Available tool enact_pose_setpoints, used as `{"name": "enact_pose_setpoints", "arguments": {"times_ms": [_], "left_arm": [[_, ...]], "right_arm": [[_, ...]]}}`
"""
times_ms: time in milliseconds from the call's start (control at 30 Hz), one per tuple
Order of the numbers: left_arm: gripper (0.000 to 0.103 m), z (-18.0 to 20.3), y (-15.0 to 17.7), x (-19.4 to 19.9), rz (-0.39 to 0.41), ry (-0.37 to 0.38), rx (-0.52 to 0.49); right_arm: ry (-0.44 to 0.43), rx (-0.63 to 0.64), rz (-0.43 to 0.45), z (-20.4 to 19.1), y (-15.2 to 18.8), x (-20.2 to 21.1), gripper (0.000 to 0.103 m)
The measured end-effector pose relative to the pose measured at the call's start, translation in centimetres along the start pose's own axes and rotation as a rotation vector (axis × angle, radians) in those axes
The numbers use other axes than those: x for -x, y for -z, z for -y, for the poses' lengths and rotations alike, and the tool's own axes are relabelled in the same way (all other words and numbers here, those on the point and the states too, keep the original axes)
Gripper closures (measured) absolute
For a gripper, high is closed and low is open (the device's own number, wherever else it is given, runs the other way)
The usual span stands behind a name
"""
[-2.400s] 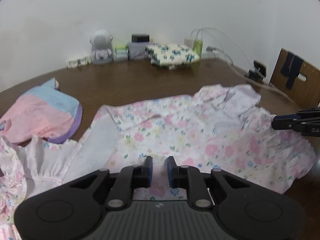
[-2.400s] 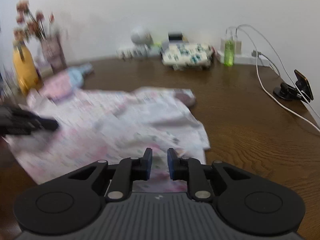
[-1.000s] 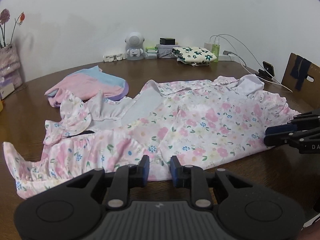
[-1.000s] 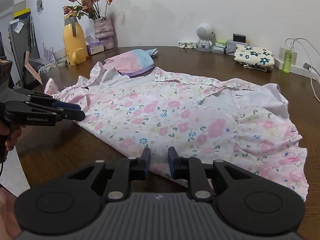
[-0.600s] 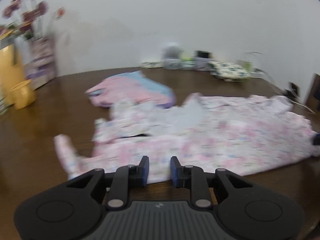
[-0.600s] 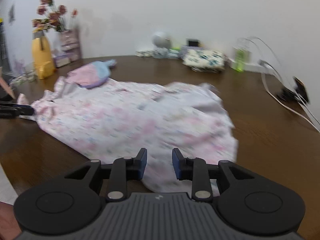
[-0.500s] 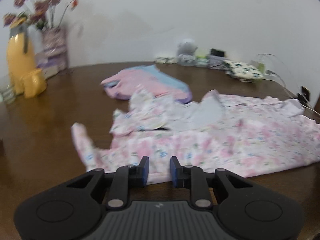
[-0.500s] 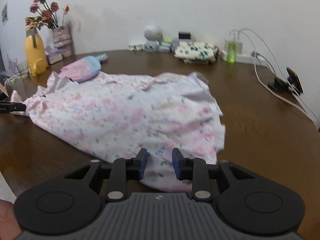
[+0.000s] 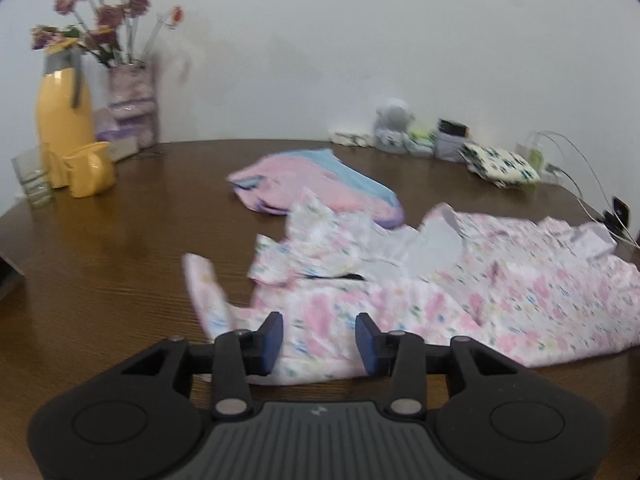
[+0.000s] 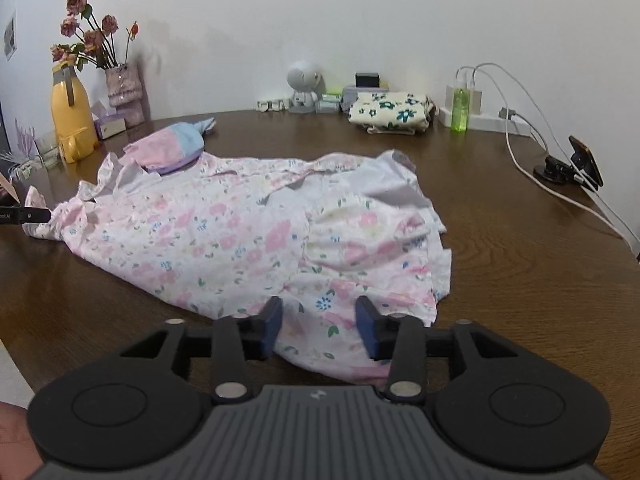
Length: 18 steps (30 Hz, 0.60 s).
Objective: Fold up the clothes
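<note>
Now, from the left wrist view, the left gripper (image 9: pixel 319 338) has its fingers spread wide with nothing between them, poised at the near edge of the floral dress (image 9: pixel 460 292) that lies rumpled on the brown table (image 9: pixel 120 248), with a pink and blue garment (image 9: pixel 312 192) just behind the dress and a yellow bottle (image 9: pixel 62 120) well beyond it to the left. Over on the right wrist view, the right gripper (image 10: pixel 319 330) is likewise spread wide, empty, at the dress's (image 10: pixel 248 236) near hem, while a folded floral cloth (image 10: pixel 390 114) sits far behind the dress.
</note>
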<state>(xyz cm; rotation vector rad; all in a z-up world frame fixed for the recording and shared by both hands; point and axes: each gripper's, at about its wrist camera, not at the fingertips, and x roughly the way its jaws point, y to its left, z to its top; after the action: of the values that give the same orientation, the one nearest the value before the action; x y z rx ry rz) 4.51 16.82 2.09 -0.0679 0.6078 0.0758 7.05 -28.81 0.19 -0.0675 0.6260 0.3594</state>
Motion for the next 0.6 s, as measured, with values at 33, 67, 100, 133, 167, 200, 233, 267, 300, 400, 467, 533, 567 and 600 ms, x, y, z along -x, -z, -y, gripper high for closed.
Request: {"name": "enact_pose_setpoints", "arguments": {"times_ms": [33,67,100,133,167,200,233,267,300,400,467,533,567,600], "left_arm": [[0.068,-0.5,0.0,-0.1,-0.003,-0.010,0.014],[0.069,-0.9,0.2,-0.3,-0.012,-0.013,0.025],[0.073,-1.2,0.4,-0.5,-0.018,-0.015,0.027],[0.074,-1.4,0.6,-0.7,-0.025,-0.016,0.027],[0.075,-1.5,0.8,-0.9,-0.028,-0.013,0.027],[0.075,-1.6,0.9,-1.0,-0.030,-0.012,0.027],[0.075,-1.6,1.0,-1.1,-0.032,-0.011,0.028],[0.074,-1.6,1.1,-1.2,-0.033,-0.010,0.028],[0.072,-1.7,1.0,-1.1,-0.031,-0.008,0.033],[0.056,-1.7,0.7,0.1,-0.001,0.001,0.051],[0.027,-1.5,0.4,1.5,0.034,0.000,0.054],[0.005,-1.0,0.3,3.0,0.079,-0.011,0.040],[0.005,-0.8,0.3,3.7,0.097,-0.009,0.034],[0.002,-0.5,0.3,4.3,0.108,0.000,0.029]], "right_arm": [[0.015,0.007,-0.006,0.0,0.0,-0.1,0.060],[0.027,0.004,-0.013,0.1,0.1,-0.2,0.060],[0.034,-0.006,-0.022,0.4,0.2,-0.4,0.060],[0.035,-0.014,-0.030,0.5,0.4,-0.6,0.061],[0.035,-0.020,-0.038,0.7,0.5,-0.8,0.061],[0.035,-0.019,-0.036,0.7,0.6,-0.8,0.061],[0.036,-0.017,-0.032,0.6,0.8,-0.9,0.061],[0.037,-0.016,-0.033,0.6,0.8,-0.9,0.060],[0.038,-0.019,-0.035,0.6,0.7,-0.9,0.060],[0.042,-0.038,-0.032,0.6,0.5,-0.6,0.059],[0.044,-0.050,-0.009,0.4,0.1,0.2,0.056],[0.041,-0.063,0.025,-0.2,-0.4,1.2,0.044],[0.041,-0.069,0.037,-0.5,-0.6,1.6,0.034],[0.042,-0.071,0.048,-0.9,-0.7,1.9,0.025]]}}
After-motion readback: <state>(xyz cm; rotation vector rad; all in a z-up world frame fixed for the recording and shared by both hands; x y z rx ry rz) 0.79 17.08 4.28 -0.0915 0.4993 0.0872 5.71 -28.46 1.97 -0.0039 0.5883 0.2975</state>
